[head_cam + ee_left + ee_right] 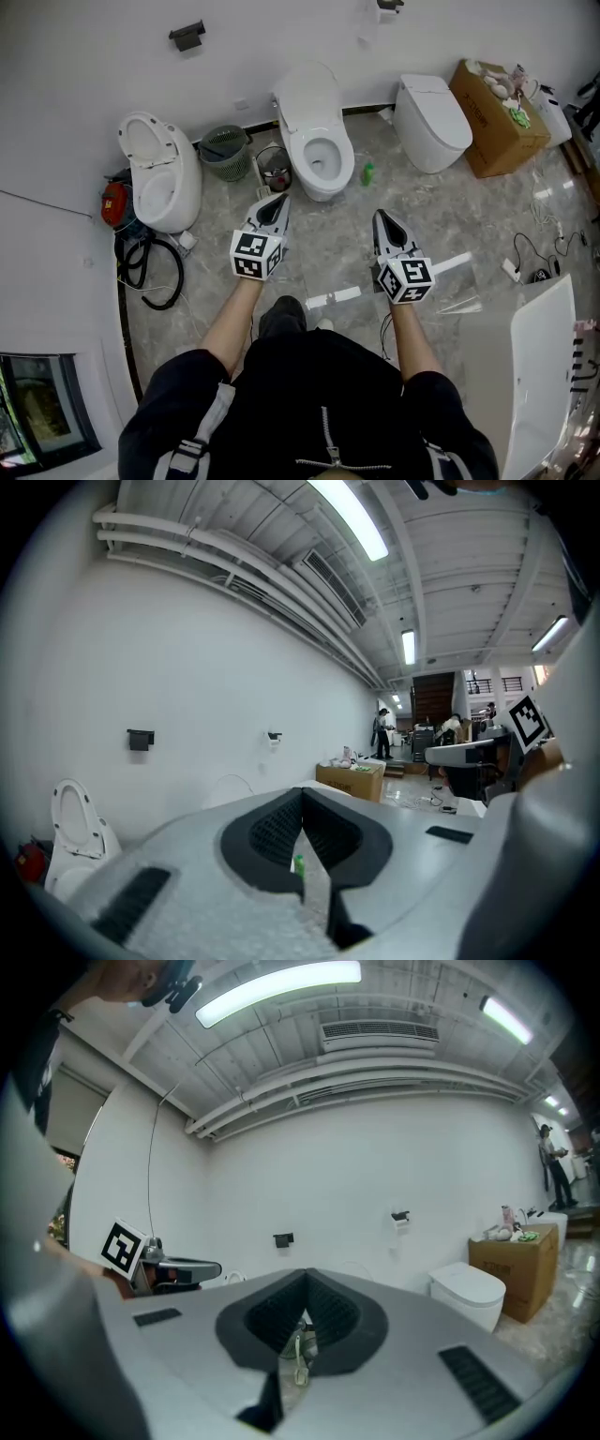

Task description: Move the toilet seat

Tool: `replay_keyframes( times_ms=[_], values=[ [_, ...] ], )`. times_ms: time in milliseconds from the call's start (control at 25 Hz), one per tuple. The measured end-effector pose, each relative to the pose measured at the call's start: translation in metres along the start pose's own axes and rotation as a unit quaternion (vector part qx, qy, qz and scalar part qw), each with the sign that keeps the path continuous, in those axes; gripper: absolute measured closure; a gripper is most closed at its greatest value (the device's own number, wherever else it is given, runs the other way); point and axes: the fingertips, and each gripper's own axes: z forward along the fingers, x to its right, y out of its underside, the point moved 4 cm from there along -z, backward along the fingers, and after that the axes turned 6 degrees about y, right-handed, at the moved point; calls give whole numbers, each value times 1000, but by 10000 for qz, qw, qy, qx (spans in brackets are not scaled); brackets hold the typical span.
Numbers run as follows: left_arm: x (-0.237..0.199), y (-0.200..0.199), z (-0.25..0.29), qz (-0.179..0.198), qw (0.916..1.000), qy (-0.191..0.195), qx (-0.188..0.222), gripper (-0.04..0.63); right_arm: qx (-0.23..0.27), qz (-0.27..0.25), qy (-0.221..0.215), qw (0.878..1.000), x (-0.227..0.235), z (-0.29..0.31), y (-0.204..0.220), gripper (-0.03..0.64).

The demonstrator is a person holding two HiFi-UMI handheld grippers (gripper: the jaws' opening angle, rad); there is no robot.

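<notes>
Three white toilets stand along the far wall. The middle toilet (314,131) has its lid raised and its seat ring (322,159) lying round the open bowl. It is straight ahead of both grippers. My left gripper (280,198) is shut and empty, and it points at the floor just short of the bowl's left side. My right gripper (382,217) is also shut and empty, a little further back to the bowl's right. In the gripper views the left gripper's jaws (302,795) and the right gripper's jaws (305,1277) meet with nothing held.
The left toilet (159,178) has its lid up, and the right toilet (431,117) is closed. Between the left and middle toilets sit a green basket (225,150) and a small bin (274,167). A green bottle (367,172), a cardboard box (497,117) and a black hose (150,267) are nearby.
</notes>
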Motion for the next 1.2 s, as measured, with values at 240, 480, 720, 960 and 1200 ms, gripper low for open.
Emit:
replay_keyframes(
  times_ms=[240, 480, 720, 960, 1200],
  values=[
    [6, -4, 11, 36, 10000, 28, 2, 589, 38, 46, -13, 10000, 11, -4, -5, 614],
    [0, -2, 38, 11, 9999, 101, 9, 589, -47, 38, -24, 10000, 22, 13, 4, 614],
    [-32, -1, 80, -39, 9999, 138, -10, 589, -156, -9, -29, 9999, 36, 65, 3, 614],
    [-90, -3, 135, 19, 9999, 112, -31, 589, -250, -103, -69, 9996, 48, 141, 0, 614],
    [-147, -13, 189, 47, 9997, 249, -39, 589, -232, -168, 62, 9996, 64, 220, -17, 614]
  ],
)
